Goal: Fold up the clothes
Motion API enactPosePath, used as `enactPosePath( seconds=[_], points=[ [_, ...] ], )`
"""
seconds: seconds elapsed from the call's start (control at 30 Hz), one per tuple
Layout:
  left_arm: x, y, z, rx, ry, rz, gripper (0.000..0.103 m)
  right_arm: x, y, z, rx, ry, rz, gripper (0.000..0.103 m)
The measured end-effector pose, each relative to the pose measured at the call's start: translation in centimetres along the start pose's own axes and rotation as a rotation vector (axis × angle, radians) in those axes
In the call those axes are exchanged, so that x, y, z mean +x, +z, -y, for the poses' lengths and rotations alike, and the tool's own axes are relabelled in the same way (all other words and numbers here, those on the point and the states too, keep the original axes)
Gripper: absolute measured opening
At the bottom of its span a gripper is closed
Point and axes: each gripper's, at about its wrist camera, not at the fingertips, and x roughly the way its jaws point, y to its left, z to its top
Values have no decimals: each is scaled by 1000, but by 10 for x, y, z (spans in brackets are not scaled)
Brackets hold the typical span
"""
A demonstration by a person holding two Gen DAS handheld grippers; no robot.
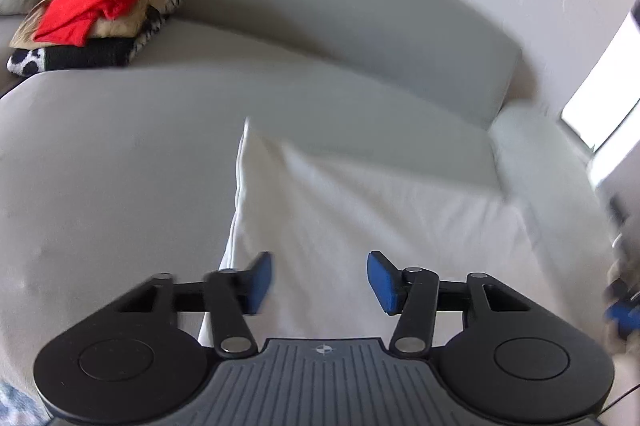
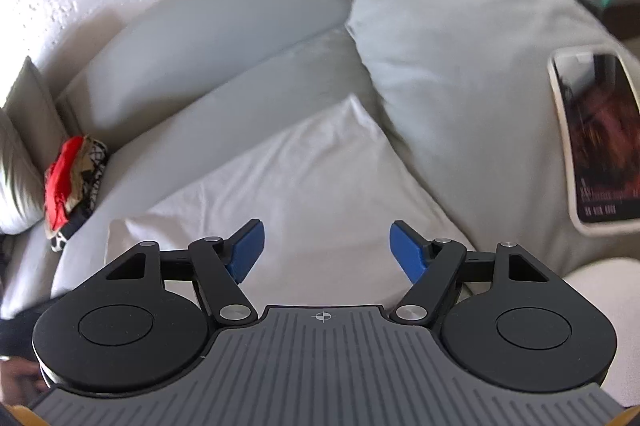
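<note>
White cloth flat on the sofa seat, both grippers above it with nothing held

White garment [image 2: 304, 186] lies spread on the grey sofa [image 1: 100, 154] seat cushion, its far corner pointing toward the back cushion, with a finished pile of folded clothes [image 1: 100, 14], red on top, well apart at the sofa's far end. The left gripper [image 1: 320, 282] has its jaws partly apart and the right gripper [image 2: 326, 250] has its jaws spread wide; both hang over the near part of the cloth and pinch nothing. A good next fold, as I judge it, calls for each gripper to settle on a separate near corner or edge, catch only the top layer, lift together and lay it level so the edges meet without wrinkles. A phone [image 2: 596, 142] rests on the right armrest cushion, clear of the cloth.
</note>
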Motion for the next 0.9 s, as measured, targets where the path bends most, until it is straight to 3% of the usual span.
enactPosePath(
  seconds=[0.03,0.07,0.13,0.3,0.33,0.4,0.43,0.6,0.7,0.9],
  points=[
    [12,-5,-2,-8,73,-56,26,2,-3,5,-5,0,-15,75],
    [17,-12,-8,-26,135,-74,20,2,-7,8,-15,-3,-22,75],
    [7,-16,-12,-70,170,-77,16,3,-14,14,-51,-9,-19,75],
    [-1,-16,11,83,324,-114,15,14,-26,20,-122,-25,0,75],
    [-6,-16,21,104,342,-107,15,16,-26,21,-137,-24,14,75],
    [-18,-21,37,148,375,-63,35,20,-26,20,-170,-18,47,75],
    [-23,-24,45,170,391,-40,44,22,-26,20,-186,-16,63,69],
    [-32,-45,77,215,435,54,48,35,-27,13,-274,-12,134,30],
    [-30,-56,90,210,418,73,50,44,-27,12,-281,-1,138,29],
    [-5,-73,100,274,430,-16,52,62,-31,14,-285,-29,53,29]
  ],
)
